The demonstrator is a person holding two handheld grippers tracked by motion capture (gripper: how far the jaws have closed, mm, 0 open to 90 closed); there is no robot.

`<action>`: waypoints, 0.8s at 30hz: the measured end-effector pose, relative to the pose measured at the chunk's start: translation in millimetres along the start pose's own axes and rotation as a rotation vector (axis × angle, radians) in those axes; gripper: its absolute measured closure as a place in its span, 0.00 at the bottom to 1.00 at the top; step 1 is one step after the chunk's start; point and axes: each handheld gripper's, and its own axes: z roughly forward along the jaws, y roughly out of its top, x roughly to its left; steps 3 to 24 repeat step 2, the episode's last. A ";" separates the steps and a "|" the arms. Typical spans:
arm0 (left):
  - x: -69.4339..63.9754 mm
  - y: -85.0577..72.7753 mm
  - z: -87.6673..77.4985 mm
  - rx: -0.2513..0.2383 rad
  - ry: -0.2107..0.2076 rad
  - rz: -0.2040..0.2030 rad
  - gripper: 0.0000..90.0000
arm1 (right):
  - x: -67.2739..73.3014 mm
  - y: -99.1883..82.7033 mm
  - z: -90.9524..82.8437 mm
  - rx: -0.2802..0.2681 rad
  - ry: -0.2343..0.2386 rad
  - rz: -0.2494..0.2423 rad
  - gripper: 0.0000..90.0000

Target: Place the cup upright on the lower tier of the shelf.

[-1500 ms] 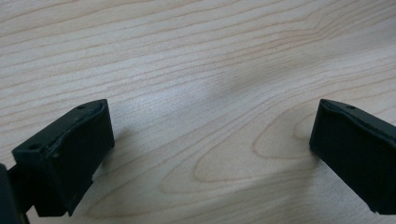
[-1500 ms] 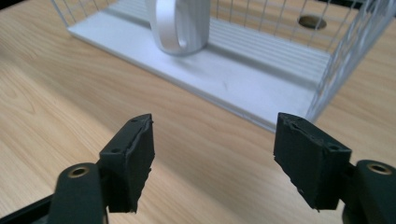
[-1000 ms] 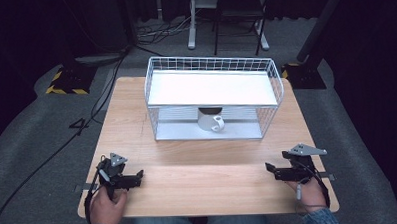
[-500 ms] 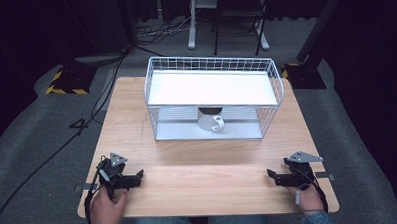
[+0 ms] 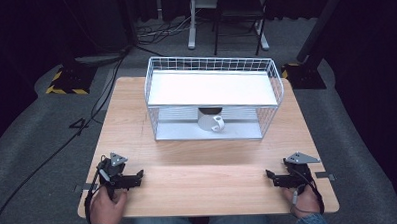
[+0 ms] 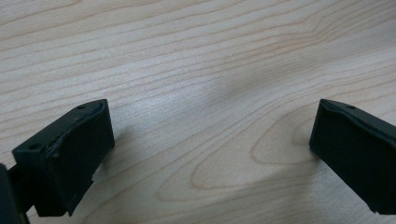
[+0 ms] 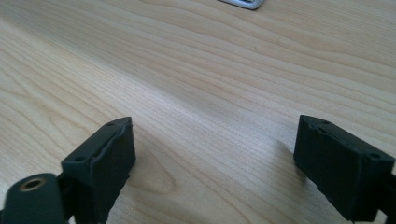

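A white mug (image 5: pixel 211 121) lies on its side on the lower level of a white wire shelf rack (image 5: pixel 213 76) at the back middle of the wooden table (image 5: pixel 203 162). My left gripper (image 5: pixel 137 175) rests near the table's front left, held by a hand, its jaws wide apart over bare wood (image 6: pixel 210 121). My right gripper (image 5: pixel 270 177) rests near the front right, also open, with nothing between its jaws (image 7: pixel 212 149). Both grippers point inward toward the table's middle.
The rack's flat white top shelf (image 5: pixel 210 89) covers the mug from above. A corner of the rack's base (image 7: pixel 243 3) shows at the top of the right gripper view. Cables (image 5: pixel 62 142) and stand legs lie on the grey floor beyond the table.
The right gripper has come down and slightly back toward the front edge, settling on the table. The left gripper has stayed put.
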 end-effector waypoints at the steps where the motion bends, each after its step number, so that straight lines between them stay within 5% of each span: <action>1: 0.0 0.0 0.0 0.000 0.000 0.000 0.00 | 0.0 0.0 0.0 0.000 0.000 0.000 0.13; 24: 0.0 0.0 0.0 0.000 0.000 0.000 0.00 | 0.0 0.0 0.0 0.000 0.000 0.000 0.13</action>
